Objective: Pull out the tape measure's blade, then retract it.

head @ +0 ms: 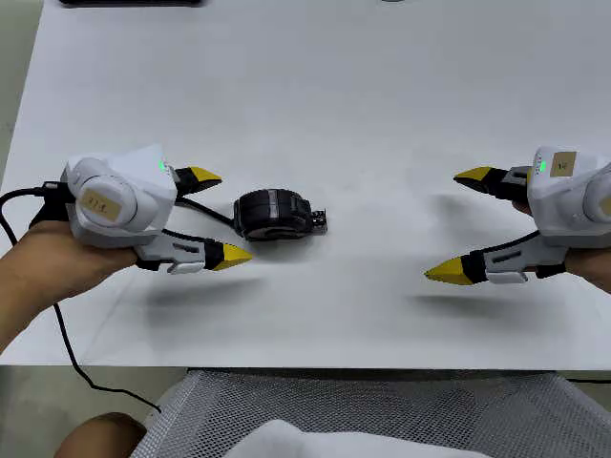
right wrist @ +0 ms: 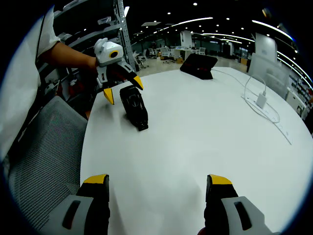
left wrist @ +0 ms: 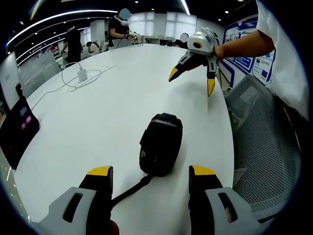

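Observation:
A black tape measure [head: 273, 215] lies on the white table [head: 315, 105], its blade tip facing right; it also shows as a black case [left wrist: 160, 143] and a dark body [right wrist: 135, 107]. A black wrist strap [head: 202, 212] trails from it to the left. My left gripper [head: 217, 216] is open, just left of the tape measure, its yellow fingertips [left wrist: 100, 171] straddling the strap without touching the case. My right gripper [head: 465, 224] is open at the right, well apart from the tape measure, with nothing between its fingertips [right wrist: 96, 179].
A mesh chair [head: 363, 410] sits at the table's near edge. A black cable [head: 57, 324] runs from the left gripper over the edge. A dark tablet [right wrist: 198, 65] and a white charger with cord [right wrist: 260, 101] lie farther along the table. People stand in the background.

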